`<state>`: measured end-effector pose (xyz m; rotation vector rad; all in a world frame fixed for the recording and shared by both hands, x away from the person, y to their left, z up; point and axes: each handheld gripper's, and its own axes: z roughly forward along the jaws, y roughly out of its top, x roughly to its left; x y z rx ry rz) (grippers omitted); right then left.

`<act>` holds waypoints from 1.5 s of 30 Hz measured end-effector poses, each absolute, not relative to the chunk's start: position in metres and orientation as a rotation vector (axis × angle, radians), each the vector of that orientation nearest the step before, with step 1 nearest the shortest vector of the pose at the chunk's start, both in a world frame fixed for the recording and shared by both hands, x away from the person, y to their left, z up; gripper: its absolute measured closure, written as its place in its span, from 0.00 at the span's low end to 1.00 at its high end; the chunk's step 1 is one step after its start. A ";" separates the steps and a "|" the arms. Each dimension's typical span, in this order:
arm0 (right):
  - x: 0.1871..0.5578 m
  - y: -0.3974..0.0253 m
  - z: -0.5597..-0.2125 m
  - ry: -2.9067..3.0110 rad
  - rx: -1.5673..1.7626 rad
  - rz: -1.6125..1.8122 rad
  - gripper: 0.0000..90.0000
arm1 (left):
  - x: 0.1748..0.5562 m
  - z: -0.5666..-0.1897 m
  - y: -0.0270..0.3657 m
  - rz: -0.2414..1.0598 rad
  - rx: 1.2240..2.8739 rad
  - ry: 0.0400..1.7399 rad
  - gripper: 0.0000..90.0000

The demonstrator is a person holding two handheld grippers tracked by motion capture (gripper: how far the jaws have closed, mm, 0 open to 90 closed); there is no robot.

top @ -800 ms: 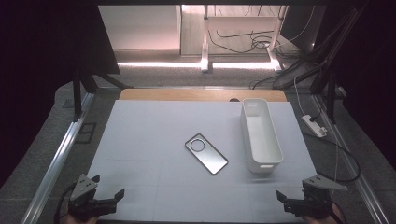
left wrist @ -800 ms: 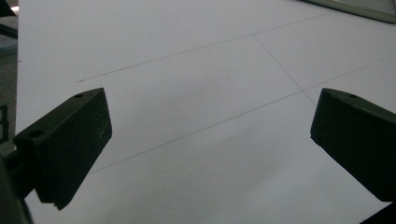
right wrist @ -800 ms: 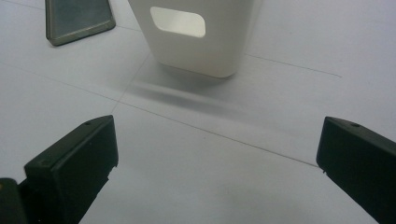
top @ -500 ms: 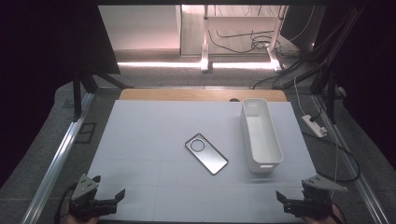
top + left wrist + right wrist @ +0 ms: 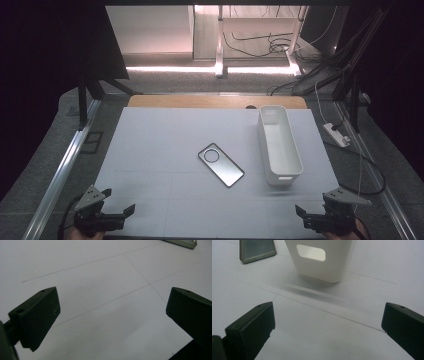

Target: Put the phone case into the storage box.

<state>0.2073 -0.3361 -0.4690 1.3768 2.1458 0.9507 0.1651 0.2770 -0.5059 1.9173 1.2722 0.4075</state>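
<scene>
A grey phone case [image 5: 220, 164] with a round camera ring lies flat near the middle of the white table [image 5: 160, 150]. To its right stands a long white bin [image 5: 278, 143], empty inside. My left gripper [image 5: 119, 214] rests at the table's near left corner, open with nothing between its jaws. My right gripper [image 5: 306, 216] rests at the near right corner, also open and empty. In the right gripper view the white bin's handle end [image 5: 319, 257] stands ahead and a corner of the phone case [image 5: 255, 250] lies at upper left. The left gripper view has the case's edge [image 5: 182, 243] at top right.
A wooden strip [image 5: 215, 101] borders the table's far edge. A white power strip [image 5: 336, 135] and cables lie on the grey floor to the right. Metal rails [image 5: 60, 175] run along both sides of the table.
Both grippers have drifted slightly toward the near edge of the table. The phone case and the bin have not moved.
</scene>
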 end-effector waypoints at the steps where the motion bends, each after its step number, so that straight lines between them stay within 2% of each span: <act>1: 0.207 -0.336 -0.469 2.146 1.377 0.951 0.00 | 0.165 -0.506 0.277 0.407 1.917 1.272 0.00; 23: 0.206 -0.335 -0.469 2.134 1.360 0.947 0.00 | 0.183 -0.504 0.268 0.343 1.890 1.206 0.00; 45: 0.206 -0.336 -0.469 2.123 1.366 0.948 0.00 | 0.210 -0.493 0.241 0.318 1.972 1.152 0.00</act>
